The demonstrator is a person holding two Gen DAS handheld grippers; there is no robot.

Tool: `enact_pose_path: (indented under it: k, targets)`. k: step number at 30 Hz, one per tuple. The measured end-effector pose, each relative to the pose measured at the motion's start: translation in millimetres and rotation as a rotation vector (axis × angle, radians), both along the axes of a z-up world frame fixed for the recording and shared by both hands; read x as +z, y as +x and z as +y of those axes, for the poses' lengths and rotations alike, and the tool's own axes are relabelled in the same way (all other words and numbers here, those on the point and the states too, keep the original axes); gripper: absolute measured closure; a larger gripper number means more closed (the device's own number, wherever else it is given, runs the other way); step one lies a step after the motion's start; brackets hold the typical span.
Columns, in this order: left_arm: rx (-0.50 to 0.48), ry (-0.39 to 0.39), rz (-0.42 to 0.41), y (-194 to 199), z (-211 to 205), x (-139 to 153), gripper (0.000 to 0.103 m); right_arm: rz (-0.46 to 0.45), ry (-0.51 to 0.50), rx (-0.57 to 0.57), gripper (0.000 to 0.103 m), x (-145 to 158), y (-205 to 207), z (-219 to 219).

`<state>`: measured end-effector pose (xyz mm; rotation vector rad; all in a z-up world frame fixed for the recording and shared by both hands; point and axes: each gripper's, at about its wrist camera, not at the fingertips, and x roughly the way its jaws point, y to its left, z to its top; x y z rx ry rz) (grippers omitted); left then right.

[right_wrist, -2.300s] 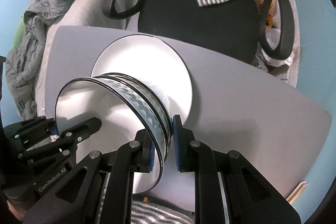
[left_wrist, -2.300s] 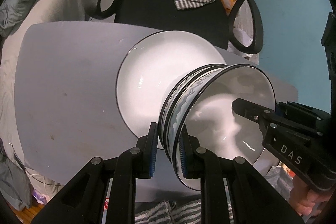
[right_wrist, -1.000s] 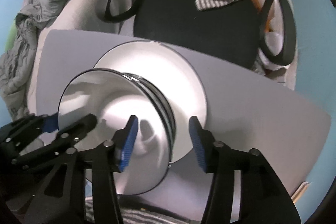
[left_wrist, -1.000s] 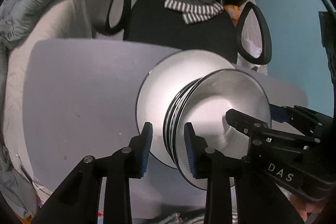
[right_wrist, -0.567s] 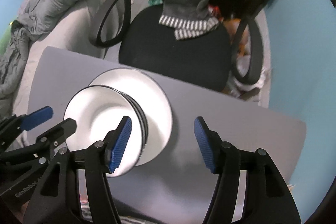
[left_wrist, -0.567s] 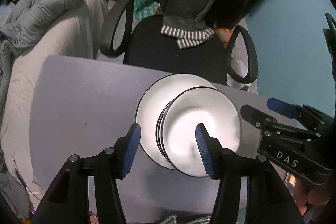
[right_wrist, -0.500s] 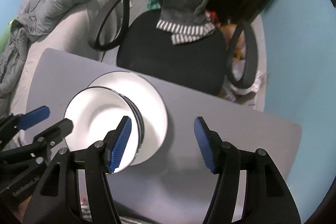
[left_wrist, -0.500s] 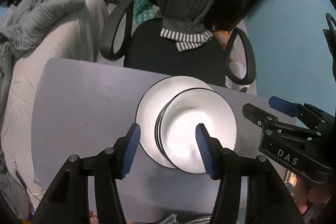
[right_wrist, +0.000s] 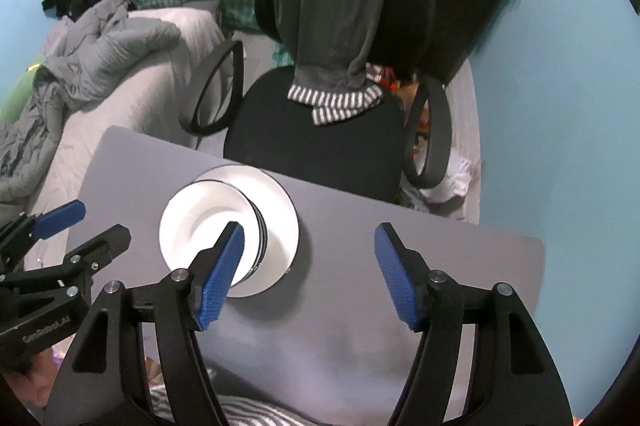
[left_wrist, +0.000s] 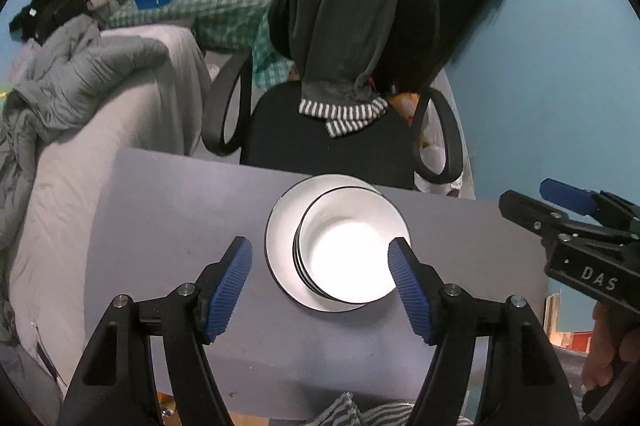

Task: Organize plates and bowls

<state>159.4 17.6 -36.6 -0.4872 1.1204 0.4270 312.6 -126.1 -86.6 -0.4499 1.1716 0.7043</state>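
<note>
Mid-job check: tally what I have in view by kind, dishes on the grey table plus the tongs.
Plate: 1
Stack of nested bowls on the plate: 1 (rims too close to count the bowls within)
Tongs: 2, left tongs and right tongs, both open
Total: 4

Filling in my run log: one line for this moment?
left gripper: open | right gripper: open | bowls: stacked on plate | table

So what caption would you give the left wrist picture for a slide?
Open left gripper above stacked bowls on a white plate, grey table, right gripper alongside.
</note>
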Motion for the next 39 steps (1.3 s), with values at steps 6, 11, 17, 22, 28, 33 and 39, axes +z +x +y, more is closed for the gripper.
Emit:
enact_pose_path:
  k: [6,11,17,22,28,33,39]
  targets:
    - [-0.015,0.045,-0.061,-4.8,-14.0,33.9,0.023,-0.03,0.047,-0.004,0.036,27.3,-7.1,-12.5]
    - [-0.024,0.043,-0.109,-10.6,-20.2,57.2,0.023,-0.07,0.069,-0.002,0.036,45.5,-12.8,-21.9]
    - [-0.008,0.054,-0.131,-14.4,-26.7,70.2,0.022,-0.096,0.107,-0.02,0.036,62.5,-20.2,-36.1]
    - [-0.056,0.069,-0.124,-12.7,-39.1,76.5,0.022,-0.108,0.119,-0.023,0.036,68.9,-23.8,-41.8]
    - [-0.05,0.059,-0.147,-16.5,-44.2,84.1,0.022,-0.11,0.125,-0.03,0.036,69.7,-24.4,-45.4]
    - [-0.043,0.065,-0.152,-18.0,-44.6,87.4,0.022,-0.111,0.129,-0.031,0.036,72.2,-25.5,-48.1]
    - [-0.034,0.062,-0.151,-18.8,-45.5,86.9,0.022,-0.11,0.135,-0.031,0.036,74.1,-27.4,-49.6]
